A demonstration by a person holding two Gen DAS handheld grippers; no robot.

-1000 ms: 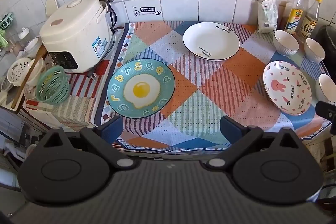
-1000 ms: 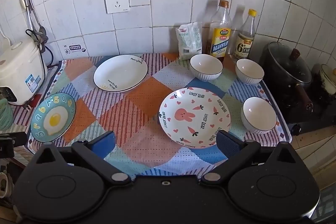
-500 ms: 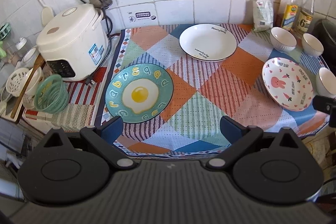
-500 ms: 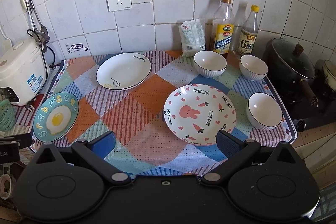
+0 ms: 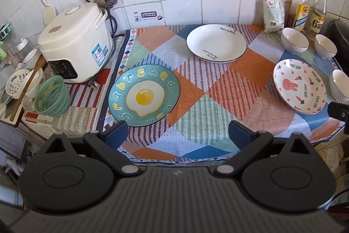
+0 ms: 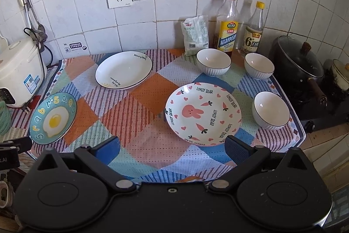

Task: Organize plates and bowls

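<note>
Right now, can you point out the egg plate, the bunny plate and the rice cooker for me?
egg plate (image 5: pixel 144 97), left wrist view, on the yellow yolk.
bunny plate (image 6: pixel 192 111), right wrist view, on the pink bunny.
rice cooker (image 5: pixel 74 36), left wrist view, on its white lid.

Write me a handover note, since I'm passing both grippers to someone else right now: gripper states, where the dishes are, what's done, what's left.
Left gripper: open, empty, near the egg plate.
Right gripper: open, empty, near the rabbit plate.
White plate sits at the back of the patchwork cloth.
Three white bowls, all separate: back, back right, front right.
Done: nothing stacked or gripped.
Left: gather the plates and the bowls.
</note>
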